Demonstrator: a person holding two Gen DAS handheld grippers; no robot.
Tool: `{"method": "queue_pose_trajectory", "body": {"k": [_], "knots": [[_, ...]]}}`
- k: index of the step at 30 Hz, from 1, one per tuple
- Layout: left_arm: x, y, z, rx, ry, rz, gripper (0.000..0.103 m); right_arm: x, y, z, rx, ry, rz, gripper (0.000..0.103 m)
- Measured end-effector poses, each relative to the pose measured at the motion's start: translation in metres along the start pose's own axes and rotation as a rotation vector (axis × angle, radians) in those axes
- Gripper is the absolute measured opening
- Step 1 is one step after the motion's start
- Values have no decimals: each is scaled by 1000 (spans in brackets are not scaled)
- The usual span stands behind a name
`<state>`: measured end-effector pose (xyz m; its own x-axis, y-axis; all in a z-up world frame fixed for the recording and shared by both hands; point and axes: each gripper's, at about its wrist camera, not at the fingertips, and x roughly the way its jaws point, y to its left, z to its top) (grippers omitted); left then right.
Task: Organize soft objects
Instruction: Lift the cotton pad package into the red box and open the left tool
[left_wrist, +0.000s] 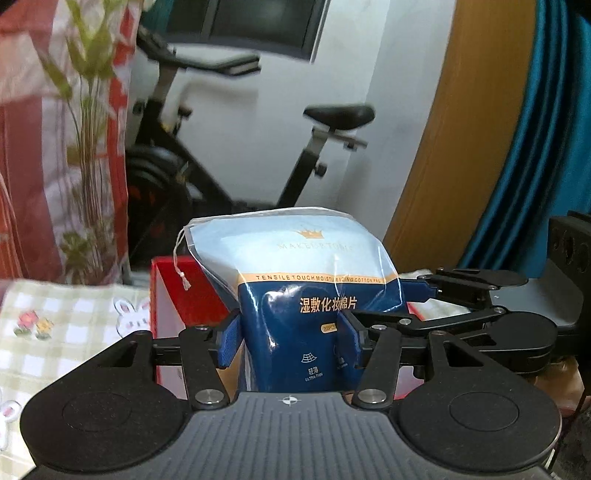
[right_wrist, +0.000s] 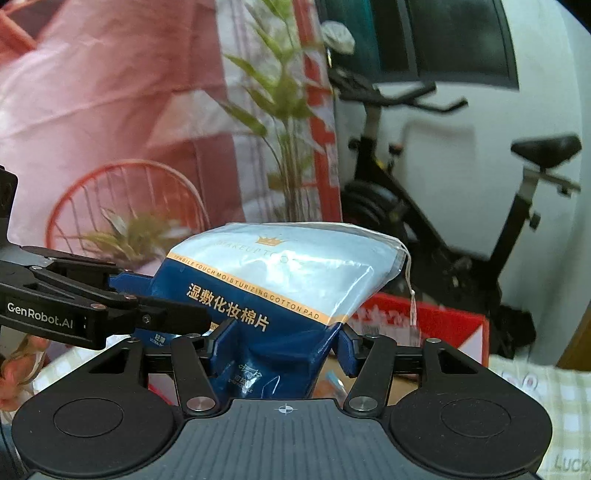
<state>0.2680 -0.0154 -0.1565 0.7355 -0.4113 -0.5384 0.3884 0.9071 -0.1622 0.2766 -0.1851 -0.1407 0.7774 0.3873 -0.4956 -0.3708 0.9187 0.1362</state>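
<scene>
A blue and pale blue drawstring bag of cotton pads (left_wrist: 303, 280) is held up in the air between both grippers. My left gripper (left_wrist: 291, 332) is shut on its lower dark blue part. My right gripper (right_wrist: 284, 347) is shut on the same bag (right_wrist: 280, 280), also at its lower part. In the left wrist view the right gripper (left_wrist: 421, 291) reaches in from the right side of the bag. In the right wrist view the left gripper (right_wrist: 155, 295) reaches in from the left. The bag's white drawstring (right_wrist: 412, 291) hangs loose.
A red open box (left_wrist: 177, 299) stands just behind and below the bag, on a green checked tablecloth (left_wrist: 62, 332). An exercise bike (left_wrist: 207, 155), a plant (right_wrist: 280, 122), a red wire basket (right_wrist: 125, 199) and a wooden door edge (left_wrist: 454, 140) stand behind.
</scene>
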Motion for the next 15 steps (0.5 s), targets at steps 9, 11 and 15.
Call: {"method": "queue_pose_trajectory", "body": {"k": [9,11,15], "knots": [[38,21,-15,-30,117,28,57,53,-14,-24,44,125,5,52],[41,23,-17,-33,130,34,57,61,-15,-27,51,146,11,52],[44,24,-18,-20,148,50,57,72,-14,-33,55,189,4,52]]}}
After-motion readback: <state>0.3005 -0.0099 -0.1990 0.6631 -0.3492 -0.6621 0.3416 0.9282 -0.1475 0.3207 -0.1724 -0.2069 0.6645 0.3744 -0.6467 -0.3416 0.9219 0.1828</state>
